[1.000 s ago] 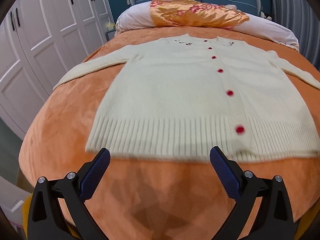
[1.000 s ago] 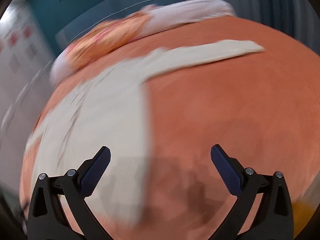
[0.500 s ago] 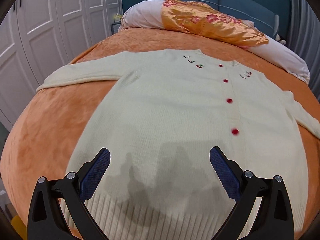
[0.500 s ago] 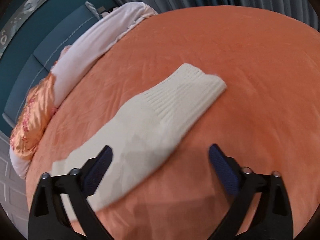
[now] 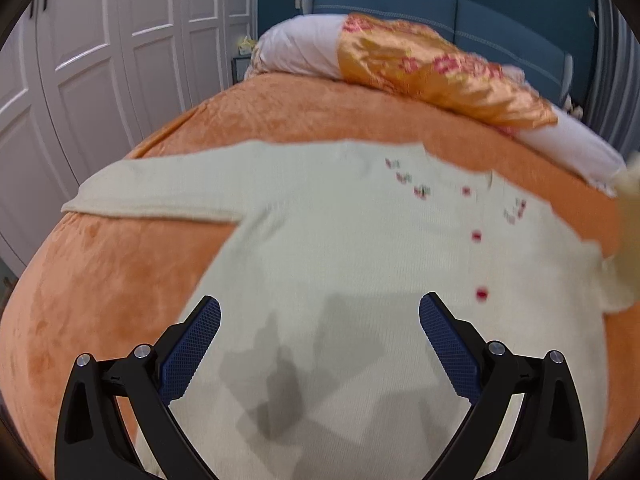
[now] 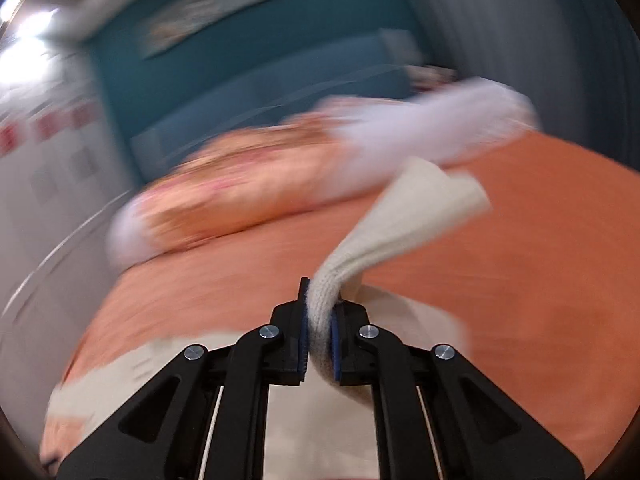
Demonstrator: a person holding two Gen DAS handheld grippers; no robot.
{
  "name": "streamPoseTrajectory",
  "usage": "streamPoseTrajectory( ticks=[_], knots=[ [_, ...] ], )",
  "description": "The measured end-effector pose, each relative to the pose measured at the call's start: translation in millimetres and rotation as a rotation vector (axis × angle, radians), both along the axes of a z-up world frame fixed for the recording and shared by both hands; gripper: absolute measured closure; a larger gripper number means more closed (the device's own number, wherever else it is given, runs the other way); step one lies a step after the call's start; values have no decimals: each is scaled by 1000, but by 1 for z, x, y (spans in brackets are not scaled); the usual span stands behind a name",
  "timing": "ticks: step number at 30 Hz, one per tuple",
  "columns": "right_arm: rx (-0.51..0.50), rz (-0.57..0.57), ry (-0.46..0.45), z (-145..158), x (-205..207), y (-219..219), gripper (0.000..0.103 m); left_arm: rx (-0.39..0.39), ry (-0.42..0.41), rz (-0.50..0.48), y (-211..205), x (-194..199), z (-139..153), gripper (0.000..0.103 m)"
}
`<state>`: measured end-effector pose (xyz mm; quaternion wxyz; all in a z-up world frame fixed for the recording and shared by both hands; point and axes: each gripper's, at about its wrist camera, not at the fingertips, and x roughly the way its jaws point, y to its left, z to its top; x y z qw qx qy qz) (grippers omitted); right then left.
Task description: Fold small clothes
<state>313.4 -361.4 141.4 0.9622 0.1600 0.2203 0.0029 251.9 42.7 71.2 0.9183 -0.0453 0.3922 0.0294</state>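
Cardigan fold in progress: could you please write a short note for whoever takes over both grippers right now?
Right gripper: shut on the cuff end of one sleeve, lifted off the bed; this view is blurred.
Left gripper: open, holding nothing, above the lower body of the cardigan.
Cardigan lies flat, buttons up, collar toward the pillows. The other sleeve is stretched out flat toward the wardrobe side.
Done: one sleeve gripped and raised.
Left: lay that sleeve across the body, probably fold in the other sleeve, then fold the body.
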Motion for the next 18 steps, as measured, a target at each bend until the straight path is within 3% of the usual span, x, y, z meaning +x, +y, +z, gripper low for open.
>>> streamPoseTrajectory(
  ticks=[2, 4, 6, 8, 11, 13, 15, 18],
  knots=[
    [-63, 157, 17, -12, 20, 78, 95, -22, -11, 9, 3, 8, 6, 6],
    [-107, 281, 91, -40, 36, 137, 92, -55, -18, 14, 6, 18, 9, 6],
    [-142, 374, 217, -85, 46, 190, 71, -84, -3, -5, 5, 29, 6, 6],
    [-205, 389, 296, -119, 44, 218, 70, -101, 30, -26, 3, 42, -2, 6],
    [-127, 386, 305, -123, 21, 204, 69, -130, 71, -49, 0, 58, -15, 6],
    [-71, 341, 276, -114, 1, 178, 60, -155, 101, -65, -4, 72, -25, 6],
    [-45, 251, 239, -105, -15, 136, 51, -201, 130, -78, -8, 87, -34, 6],
    [-17, 82, 243, -101, -33, 75, 47, -280, 174, -91, -17, 105, -47, 7]
  ],
)
